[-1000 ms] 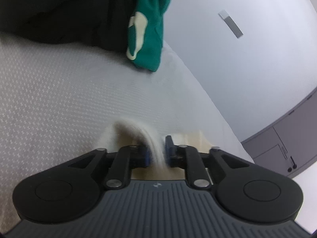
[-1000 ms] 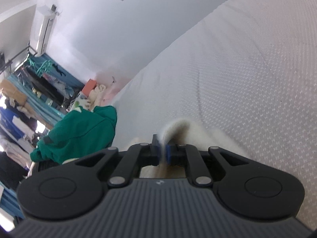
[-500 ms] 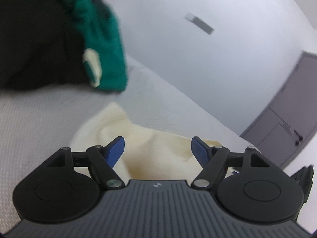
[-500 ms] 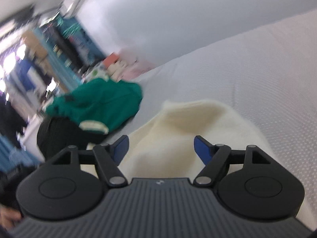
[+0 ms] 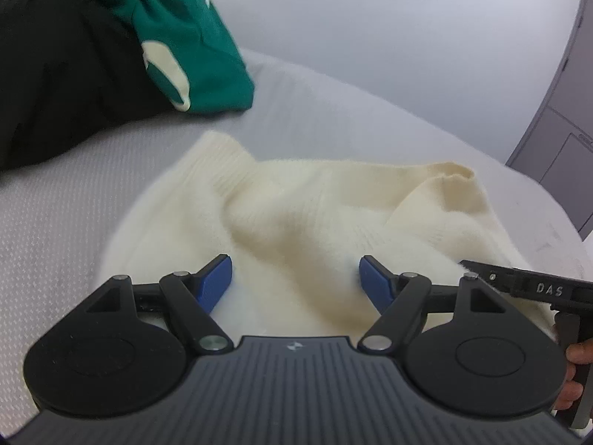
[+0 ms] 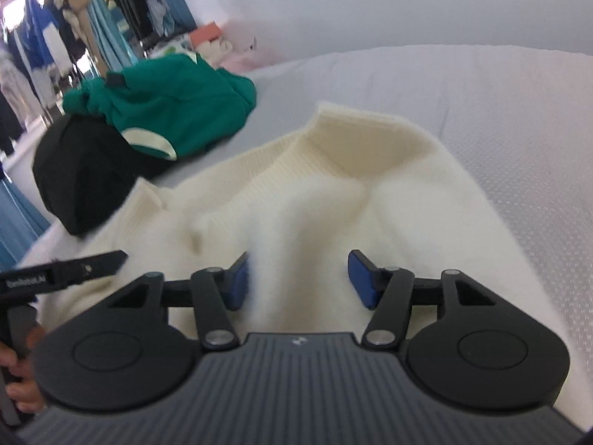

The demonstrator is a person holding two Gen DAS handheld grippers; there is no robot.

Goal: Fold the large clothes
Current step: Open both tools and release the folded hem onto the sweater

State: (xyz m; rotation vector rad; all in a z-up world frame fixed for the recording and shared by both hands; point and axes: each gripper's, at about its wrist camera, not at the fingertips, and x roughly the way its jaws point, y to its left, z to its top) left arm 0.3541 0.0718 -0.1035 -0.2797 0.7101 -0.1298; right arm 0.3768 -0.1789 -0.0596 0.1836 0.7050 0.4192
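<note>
A cream knit sweater [image 5: 315, 207] lies rumpled on the pale grey bed [image 5: 55, 222], its ribbed hem toward the far side. My left gripper [image 5: 295, 282] hovers over its near part, open, with the blue pads clear of the cloth. In the right wrist view the same sweater [image 6: 315, 193] shows a soft ridge running between the pads of my right gripper [image 6: 298, 278]. Its jaws are closing but stand apart, not pressing the knit. Each gripper's black body shows at the edge of the other's view.
A green garment [image 5: 185, 37] rests on a black one [image 5: 63, 74] at the bed's far left; both show in the right wrist view too, green [image 6: 174, 100] on black [image 6: 85, 174]. A grey door [image 5: 567, 111] stands right. Hanging clothes [image 6: 55, 18] fill the back left.
Both grippers let go of the cream sweater and drew back from it while rolling level. The sweater now lies spread on the bed. The right jaws have narrowed a little since half a second ago.
</note>
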